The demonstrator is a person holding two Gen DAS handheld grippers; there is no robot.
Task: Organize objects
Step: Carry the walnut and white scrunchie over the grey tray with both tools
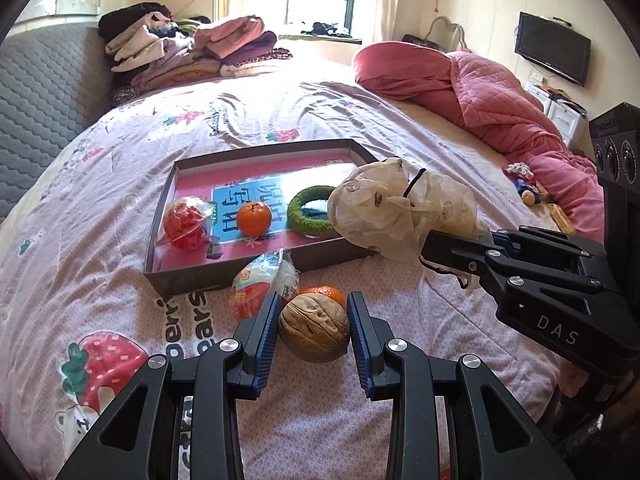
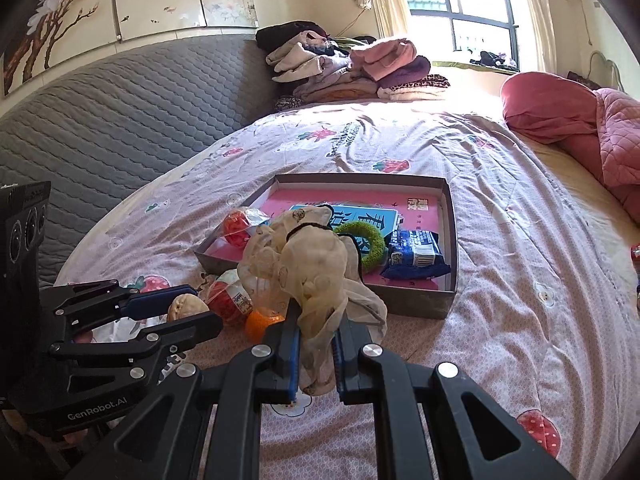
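Left claw [image 1: 313, 330] grips a walnut [image 1: 314, 327], right claw [image 2: 316, 350] pinches a crumpled bag [image 2: 310, 268]; both hang just short of the box [image 1: 256, 268], the right one nearer.

Both cameras ride on the handheld grippers, looking forward and downward over the bed toward the shallow box [image 1: 256, 276]. The left wrist view sits near the box's front wall, left of centre; the right wrist view sits to its right. Both share the box [image 2: 444, 304], bedspread [image 1: 100, 208] and window [image 2: 472, 4].
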